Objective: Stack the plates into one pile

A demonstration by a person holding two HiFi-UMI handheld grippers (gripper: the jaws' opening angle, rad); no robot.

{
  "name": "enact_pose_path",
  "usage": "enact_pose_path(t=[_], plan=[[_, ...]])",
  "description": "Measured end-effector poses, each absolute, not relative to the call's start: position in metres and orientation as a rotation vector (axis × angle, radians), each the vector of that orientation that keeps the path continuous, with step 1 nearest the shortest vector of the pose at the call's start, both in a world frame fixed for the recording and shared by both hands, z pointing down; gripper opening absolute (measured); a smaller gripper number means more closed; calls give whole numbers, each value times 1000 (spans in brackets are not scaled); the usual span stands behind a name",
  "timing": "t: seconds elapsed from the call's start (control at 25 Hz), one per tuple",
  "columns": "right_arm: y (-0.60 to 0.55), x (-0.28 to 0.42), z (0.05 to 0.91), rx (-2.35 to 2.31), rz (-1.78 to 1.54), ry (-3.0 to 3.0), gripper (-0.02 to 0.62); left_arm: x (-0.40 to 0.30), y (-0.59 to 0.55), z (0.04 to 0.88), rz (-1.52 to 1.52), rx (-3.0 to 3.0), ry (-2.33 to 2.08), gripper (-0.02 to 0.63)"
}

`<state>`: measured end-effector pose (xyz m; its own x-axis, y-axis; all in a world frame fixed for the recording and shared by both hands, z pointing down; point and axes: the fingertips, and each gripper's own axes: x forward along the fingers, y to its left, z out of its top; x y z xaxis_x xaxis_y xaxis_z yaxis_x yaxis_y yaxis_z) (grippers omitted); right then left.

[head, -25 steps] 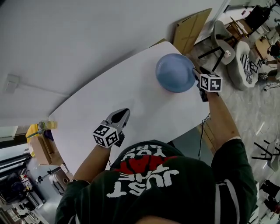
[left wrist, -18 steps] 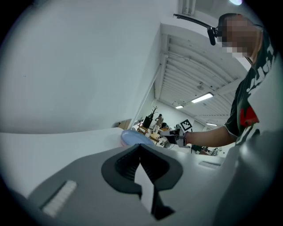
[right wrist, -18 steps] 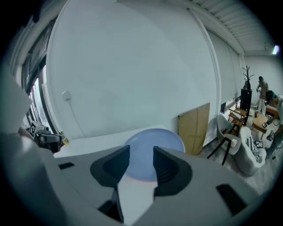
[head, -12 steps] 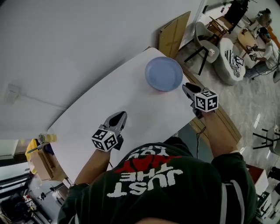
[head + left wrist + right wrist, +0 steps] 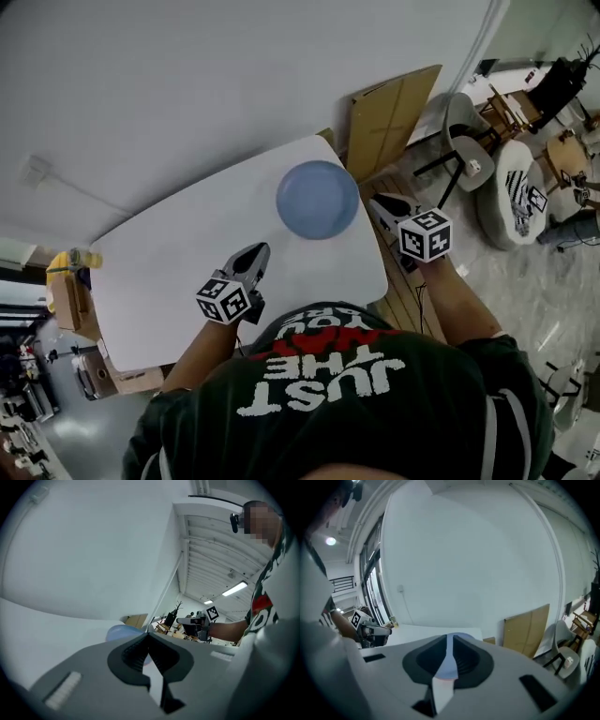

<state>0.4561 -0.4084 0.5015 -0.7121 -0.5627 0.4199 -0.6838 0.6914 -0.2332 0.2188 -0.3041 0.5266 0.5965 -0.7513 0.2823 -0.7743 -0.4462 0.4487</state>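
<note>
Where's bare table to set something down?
Bare: the left stretch of the white table, from the blue plate to the left edge, and the strip between plate and near edge. Crowded: the right corner, where the right gripper hangs beside the plate, fingers closing on nothing.

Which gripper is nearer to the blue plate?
The right gripper, just right of the plate, its jaws closing with nothing between them; the left gripper hangs farther off, over the table.

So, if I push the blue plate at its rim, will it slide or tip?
Probably slide: the blue plate lies flat and low on the smooth white table. It looks rigid, so bending is unlikely. Being near the table's edge, it might go off if pushed hard.
</note>
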Motion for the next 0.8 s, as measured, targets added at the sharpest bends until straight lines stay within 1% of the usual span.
enact_pose_path(t=[0.12,0.28,0.52,0.8], plan=[[-406,459,489,927,555,-2629,23,246,-318,499,45,2334,-1243,8],[-403,455,476,951,552,-2675,9,263,-336,467,-6,2413,-1213,8],[-382,445,471,980,538,-2673,6,259,-346,446,-30,2468,-1180,8],[-379,435,470,973,505,-2672,6,253,-345,445,-23,2477,-1164,8]])
